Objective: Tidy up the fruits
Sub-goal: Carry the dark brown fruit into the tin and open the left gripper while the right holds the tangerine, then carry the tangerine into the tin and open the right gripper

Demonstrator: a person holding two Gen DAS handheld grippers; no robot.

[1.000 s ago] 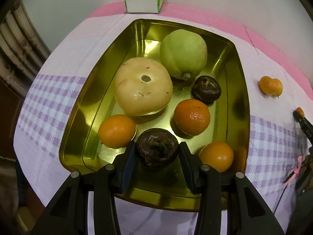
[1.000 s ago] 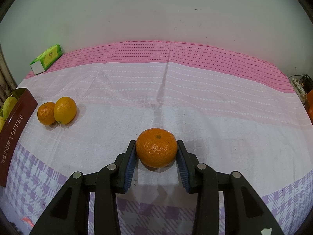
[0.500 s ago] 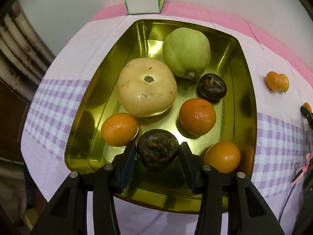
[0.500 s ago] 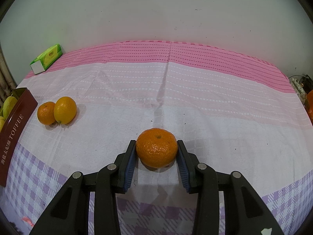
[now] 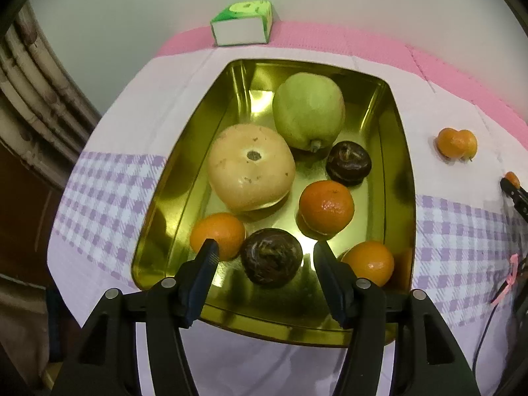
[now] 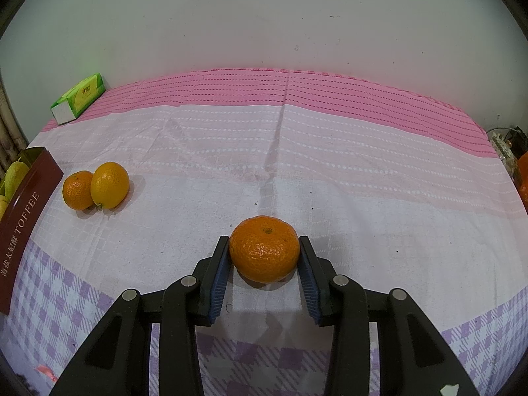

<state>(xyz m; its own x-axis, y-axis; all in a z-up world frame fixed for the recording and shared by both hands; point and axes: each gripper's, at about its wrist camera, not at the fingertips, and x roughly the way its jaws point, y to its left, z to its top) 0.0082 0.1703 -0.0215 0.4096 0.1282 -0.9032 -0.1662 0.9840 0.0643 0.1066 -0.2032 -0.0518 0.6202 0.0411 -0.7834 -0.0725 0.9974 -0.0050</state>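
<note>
A plain pale wall [image 6: 264, 16] rises behind the counter, marked by a few small dark specks and lit evenly, with a faint green cast near its left side. A cloth [image 6: 330, 171] covers the counter: a pink band with dotted lines at the back, a pale pink-white middle, and purple-and-white checks at the front. A crease runs down its centre. A green box [image 5: 242, 23] sits at the wall. At far left stand brown ribbed bars [image 5: 36, 99], partly dark.
</note>
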